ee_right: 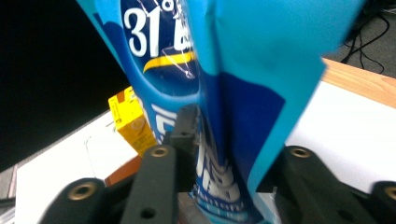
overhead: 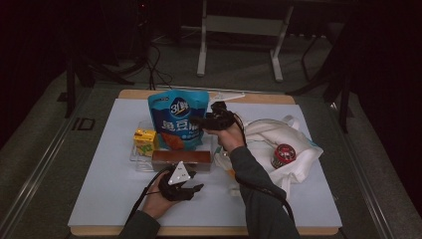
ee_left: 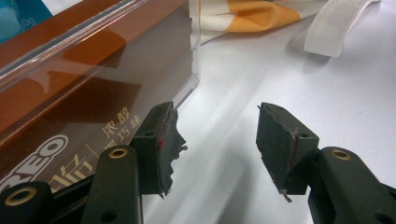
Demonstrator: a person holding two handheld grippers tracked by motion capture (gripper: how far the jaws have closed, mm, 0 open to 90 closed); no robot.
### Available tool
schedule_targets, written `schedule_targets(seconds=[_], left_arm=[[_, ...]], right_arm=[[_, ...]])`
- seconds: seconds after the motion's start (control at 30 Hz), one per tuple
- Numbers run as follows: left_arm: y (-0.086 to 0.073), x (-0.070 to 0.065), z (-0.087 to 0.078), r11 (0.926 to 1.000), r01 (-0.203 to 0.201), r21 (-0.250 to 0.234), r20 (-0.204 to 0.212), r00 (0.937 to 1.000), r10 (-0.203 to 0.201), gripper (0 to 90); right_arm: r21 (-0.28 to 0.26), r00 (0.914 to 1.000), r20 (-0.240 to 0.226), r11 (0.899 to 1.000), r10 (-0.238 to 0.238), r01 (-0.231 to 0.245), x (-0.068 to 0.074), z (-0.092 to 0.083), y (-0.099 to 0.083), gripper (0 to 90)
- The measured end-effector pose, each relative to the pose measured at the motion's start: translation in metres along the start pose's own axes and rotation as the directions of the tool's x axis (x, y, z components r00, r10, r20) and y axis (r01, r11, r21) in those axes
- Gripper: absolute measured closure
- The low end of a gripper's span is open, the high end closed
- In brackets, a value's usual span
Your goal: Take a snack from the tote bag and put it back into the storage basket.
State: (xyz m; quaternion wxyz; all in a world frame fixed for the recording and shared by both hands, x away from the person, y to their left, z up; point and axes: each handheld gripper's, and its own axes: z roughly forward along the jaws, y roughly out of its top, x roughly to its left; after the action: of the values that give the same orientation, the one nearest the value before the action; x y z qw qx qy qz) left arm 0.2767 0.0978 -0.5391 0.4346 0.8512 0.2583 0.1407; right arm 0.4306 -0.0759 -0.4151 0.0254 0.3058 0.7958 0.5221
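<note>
we are seeing the blue snack pouch (overhead: 178,119) standing upright in the clear tray (overhead: 141,160) near the table's far middle, bright blue with a darker band, white characters and an orange food picture low on its front. the right gripper (overhead: 199,121) is reaching its side, and up close the pouch (ee_right: 224,93) is sitting creased between jaws standing loosely apart, not pinching. the left gripper (overhead: 191,188) is resting near the front edge by the brown box (overhead: 181,159), its jaws apart around nothing.
</note>
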Motion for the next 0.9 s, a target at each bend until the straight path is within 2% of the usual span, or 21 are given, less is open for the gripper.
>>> schedule_targets(seconds=[0.23,0.3,0.43,0.53,0.6,0.77,0.9], left_arm=[[0.0,0.0,0.0,1.0,0.001,0.001,0.0,1.0,-0.001,47.1],[0.0,0.0,0.0,1.0,0.001,0.002,0.0,1.0,-0.001,47.1],[0.0,0.0,0.0,1.0,0.0,0.001,0.0,1.0,0.0,47.1],[0.0,0.0,0.0,1.0,0.0,0.001,0.001,1.0,0.0,47.1],[0.0,0.0,0.0,1.0,0.0,0.002,0.001,1.0,0.0,47.1],[0.0,-0.001,0.001,1.0,-0.003,0.002,-0.003,1.0,0.003,47.1],[0.0,-0.001,0.001,1.0,-0.005,0.003,-0.004,1.0,0.005,47.1]], right_arm=[[0.035,0.9992,0.013,0.999,-0.039,0.038,-0.003,-0.013,-0.006,61.6],[0.059,0.9982,0.02,0.997,-0.056,0.055,-0.004,-0.014,-0.009,60.9],[0.101,0.9967,0.043,0.993,-0.068,0.063,-0.005,-0.008,-0.016,61.0],[0.103,0.9971,0.051,0.993,-0.055,0.05,-0.005,-0.003,-0.02,61.1],[0.114,0.9966,0.053,0.992,-0.064,0.057,-0.004,0.001,-0.021,61.8],[0.138,0.9927,0.068,0.986,-0.1,0.09,0.002,0.007,-0.021,69.0],[0.136,0.9919,0.077,0.987,-0.101,0.09,0.006,0.011,-0.022,71.7]])
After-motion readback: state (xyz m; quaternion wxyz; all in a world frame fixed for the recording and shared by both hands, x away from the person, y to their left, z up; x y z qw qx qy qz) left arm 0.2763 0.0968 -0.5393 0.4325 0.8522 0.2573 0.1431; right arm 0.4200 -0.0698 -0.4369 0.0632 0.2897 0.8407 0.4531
